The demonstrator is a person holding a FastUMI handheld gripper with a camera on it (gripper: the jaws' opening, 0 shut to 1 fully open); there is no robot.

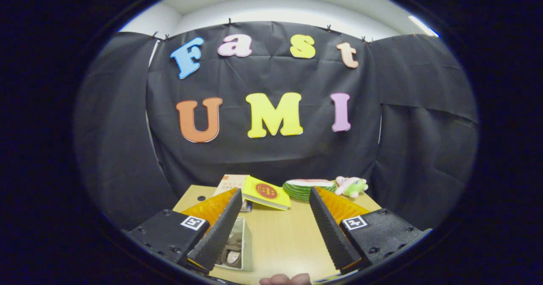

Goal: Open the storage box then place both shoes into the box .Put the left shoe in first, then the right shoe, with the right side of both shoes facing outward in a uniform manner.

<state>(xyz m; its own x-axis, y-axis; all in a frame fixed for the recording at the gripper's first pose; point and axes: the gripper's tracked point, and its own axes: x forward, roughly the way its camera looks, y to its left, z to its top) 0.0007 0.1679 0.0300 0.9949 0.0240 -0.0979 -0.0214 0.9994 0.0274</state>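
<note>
While the gripper (275, 230) hovers with fingers spread wide and empty above the wooden table (280, 238), the open storage box (237, 244) sits beside the left finger, a shoe (232, 251) inside.

A wooden table (280, 238) stretches ahead under the fingers. Beyond the fingertips, toward the far edge, a yellow book (266, 192) with a red round mark lies tilted, leaning on a paler book (229, 184) just beside it on the left. Further right sits a watermelon-slice toy (303, 187), green-rinded, and touching its right end a small plush toy (352, 186) in pink and green. Black cloth (424, 149) hangs behind the table.
</note>
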